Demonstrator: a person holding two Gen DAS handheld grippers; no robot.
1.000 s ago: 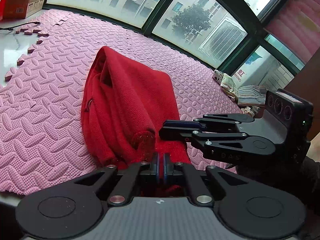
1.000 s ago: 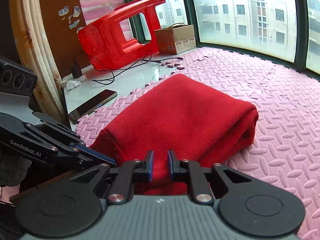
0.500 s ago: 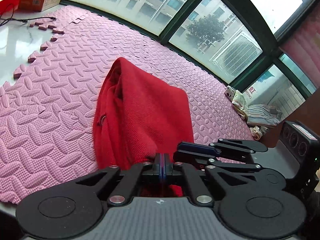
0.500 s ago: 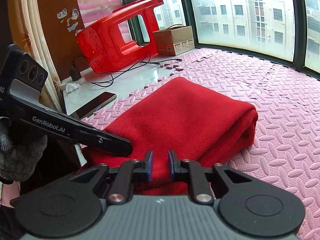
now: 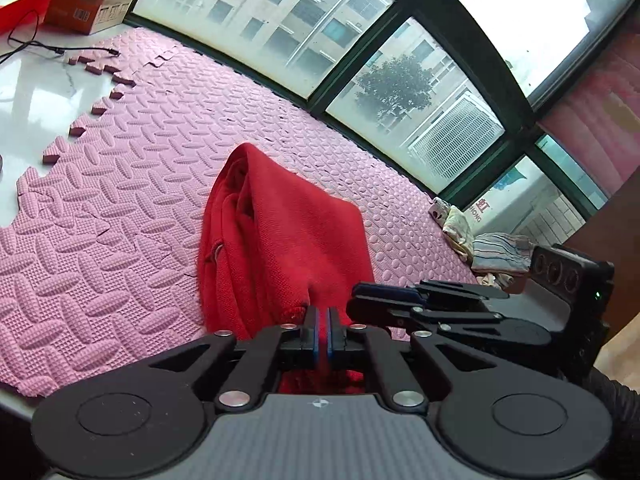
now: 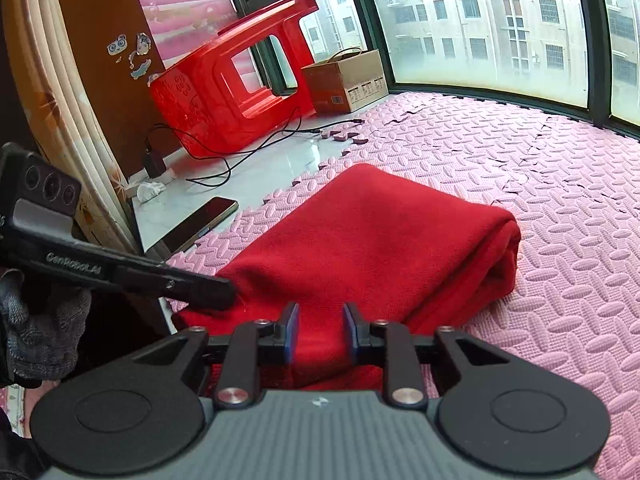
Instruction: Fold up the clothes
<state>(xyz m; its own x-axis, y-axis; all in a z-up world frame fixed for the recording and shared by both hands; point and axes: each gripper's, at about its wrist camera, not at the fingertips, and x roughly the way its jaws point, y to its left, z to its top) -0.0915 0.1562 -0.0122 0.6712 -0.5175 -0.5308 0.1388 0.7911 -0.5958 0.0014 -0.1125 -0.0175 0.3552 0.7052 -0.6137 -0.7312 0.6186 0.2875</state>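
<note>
Folded red garment (image 6: pixel 372 240) lies on pink foam mat (image 6: pixel 560 208). Left claw (image 5: pixel 322 334) is nearly closed, pinching its near edge. Right claw (image 6: pixel 318 332) has just been opening, pads part-open astride the fabric, not pressing.

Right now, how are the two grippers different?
The left gripper has its jaws almost shut, with only a thin slit between them; the right gripper has a clear gap, its jaws having just been opening. Red cloth shows through the right gripper's gap, with the pads off it, while the left gripper pinches the cloth's near edge. Both are black with blue pads and sit at the near edge of the same folded cloth on the pink mat.
</note>
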